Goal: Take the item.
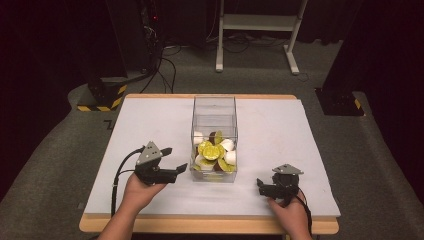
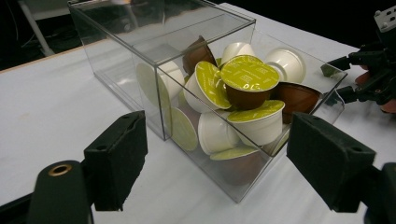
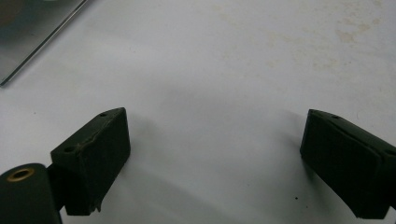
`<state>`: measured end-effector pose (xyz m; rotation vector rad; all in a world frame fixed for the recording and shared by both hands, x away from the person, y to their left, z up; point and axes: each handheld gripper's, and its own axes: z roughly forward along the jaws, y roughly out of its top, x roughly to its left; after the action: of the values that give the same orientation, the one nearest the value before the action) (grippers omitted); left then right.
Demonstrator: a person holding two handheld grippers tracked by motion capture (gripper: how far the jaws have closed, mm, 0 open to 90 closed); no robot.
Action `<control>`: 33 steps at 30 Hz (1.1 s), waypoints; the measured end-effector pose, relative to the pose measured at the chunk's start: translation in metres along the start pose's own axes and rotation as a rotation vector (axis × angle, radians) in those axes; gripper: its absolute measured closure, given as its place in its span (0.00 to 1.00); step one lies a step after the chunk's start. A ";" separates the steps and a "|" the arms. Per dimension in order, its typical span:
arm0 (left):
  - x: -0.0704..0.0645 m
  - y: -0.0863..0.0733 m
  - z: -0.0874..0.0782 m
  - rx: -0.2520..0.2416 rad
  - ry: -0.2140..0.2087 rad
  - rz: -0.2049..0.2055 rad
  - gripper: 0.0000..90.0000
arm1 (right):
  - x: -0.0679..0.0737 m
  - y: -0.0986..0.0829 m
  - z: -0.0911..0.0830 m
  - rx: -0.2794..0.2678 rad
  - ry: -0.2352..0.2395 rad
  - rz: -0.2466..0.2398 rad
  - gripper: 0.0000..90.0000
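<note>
High view: capsule-filled clear box (image 1: 214, 120), long axis probably front-to-back.

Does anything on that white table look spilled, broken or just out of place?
Nothing is spilled. The clear plastic box stands upright, with its green-lidded coffee capsules jumbled at the near end. Odd bits: faint yellowish stains mark the white table cover, and the right gripper has a chipped, ragged edge on one black pad.
</note>
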<state>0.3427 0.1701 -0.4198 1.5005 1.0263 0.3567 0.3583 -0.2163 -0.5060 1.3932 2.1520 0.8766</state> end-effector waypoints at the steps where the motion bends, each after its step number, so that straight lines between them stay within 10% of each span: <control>1: -0.001 0.000 0.000 -0.002 -0.001 0.000 0.23 | 0.000 0.000 0.000 0.001 0.001 0.000 0.09; 33: -0.016 0.009 0.022 -0.027 -0.063 -0.007 0.24 | 0.000 0.000 0.000 0.001 0.000 -0.001 0.09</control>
<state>0.3526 0.1447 -0.4114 1.4744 0.9725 0.3153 0.3583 -0.2162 -0.5059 1.3931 2.1531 0.8747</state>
